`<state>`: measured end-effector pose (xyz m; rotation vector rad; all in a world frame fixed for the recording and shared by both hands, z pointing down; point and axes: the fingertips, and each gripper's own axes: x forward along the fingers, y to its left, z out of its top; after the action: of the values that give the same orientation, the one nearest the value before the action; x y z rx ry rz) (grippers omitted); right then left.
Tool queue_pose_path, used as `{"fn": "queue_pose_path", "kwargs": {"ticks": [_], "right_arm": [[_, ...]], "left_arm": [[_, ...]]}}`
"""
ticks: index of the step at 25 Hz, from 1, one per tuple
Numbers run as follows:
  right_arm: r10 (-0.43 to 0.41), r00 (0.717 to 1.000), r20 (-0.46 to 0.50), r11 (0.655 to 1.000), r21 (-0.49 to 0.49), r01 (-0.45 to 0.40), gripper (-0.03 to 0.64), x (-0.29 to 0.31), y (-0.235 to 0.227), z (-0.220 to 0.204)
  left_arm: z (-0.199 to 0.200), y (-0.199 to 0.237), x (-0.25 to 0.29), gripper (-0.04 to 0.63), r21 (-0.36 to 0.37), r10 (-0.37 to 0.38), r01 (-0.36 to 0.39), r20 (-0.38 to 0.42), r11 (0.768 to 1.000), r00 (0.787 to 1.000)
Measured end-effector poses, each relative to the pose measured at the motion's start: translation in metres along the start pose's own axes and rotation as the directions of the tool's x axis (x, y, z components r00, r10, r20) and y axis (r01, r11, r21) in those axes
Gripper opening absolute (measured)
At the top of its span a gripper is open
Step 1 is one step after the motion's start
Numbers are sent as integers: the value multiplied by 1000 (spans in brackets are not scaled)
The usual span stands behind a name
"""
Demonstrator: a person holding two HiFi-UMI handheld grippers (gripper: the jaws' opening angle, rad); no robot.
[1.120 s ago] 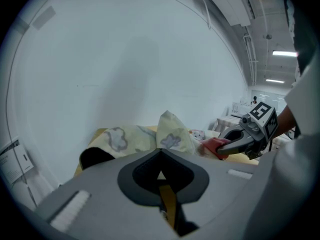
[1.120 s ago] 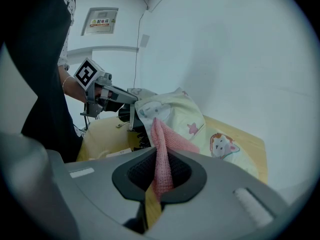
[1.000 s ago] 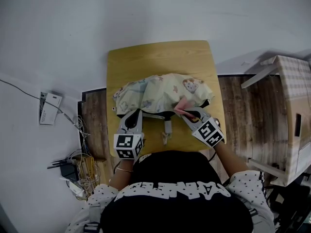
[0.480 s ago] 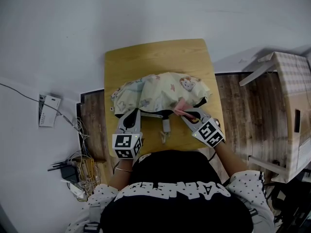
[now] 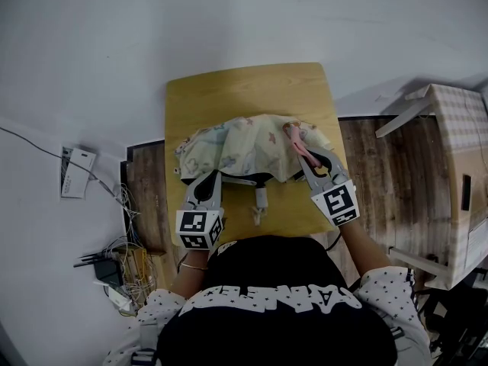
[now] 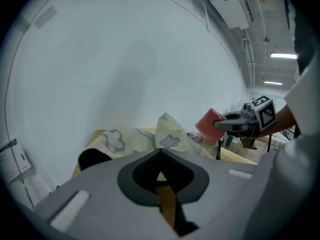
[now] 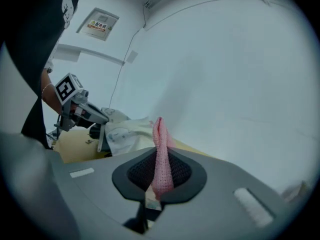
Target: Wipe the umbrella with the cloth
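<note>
A folded umbrella (image 5: 244,147) with a pale yellow cartoon-print canopy lies across the small wooden table (image 5: 244,90). Its handle (image 5: 261,200) points toward me. My left gripper (image 5: 216,175) is shut on the near left edge of the canopy; in the left gripper view the fabric (image 6: 167,129) peaks right at the closed jaw tips. My right gripper (image 5: 305,158) is shut on a pink cloth (image 5: 294,136), held over the canopy's right part. In the right gripper view the cloth (image 7: 161,149) stands up between the jaws. Whether the cloth touches the canopy I cannot tell.
The table backs onto a white wall. A checked box (image 5: 457,166) stands on the wood floor at the right. A white router (image 5: 78,170) and a tangle of cables (image 5: 122,265) lie at the left.
My right gripper has lifted and swung away from me with the pink cloth, from the canopy's near edge to over its right top. The left gripper has stayed put.
</note>
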<state>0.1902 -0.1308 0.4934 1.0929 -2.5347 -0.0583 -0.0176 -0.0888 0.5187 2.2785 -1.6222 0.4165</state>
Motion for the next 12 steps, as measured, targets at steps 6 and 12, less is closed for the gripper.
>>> {"fn": "queue_pose_path", "kwargs": {"ticks": [6,12], "right_arm": [[-81,995,-54,997,13,82,34,4,-31,-10],[-14,993,-117,1000,24,17,34,10,-18,-33]], "left_arm": [[0,-2,-1,0,-4,-9,9,2,1000,1000],[-1,-6,-1,0,-3,-28,28,-4,1000,1000]]}}
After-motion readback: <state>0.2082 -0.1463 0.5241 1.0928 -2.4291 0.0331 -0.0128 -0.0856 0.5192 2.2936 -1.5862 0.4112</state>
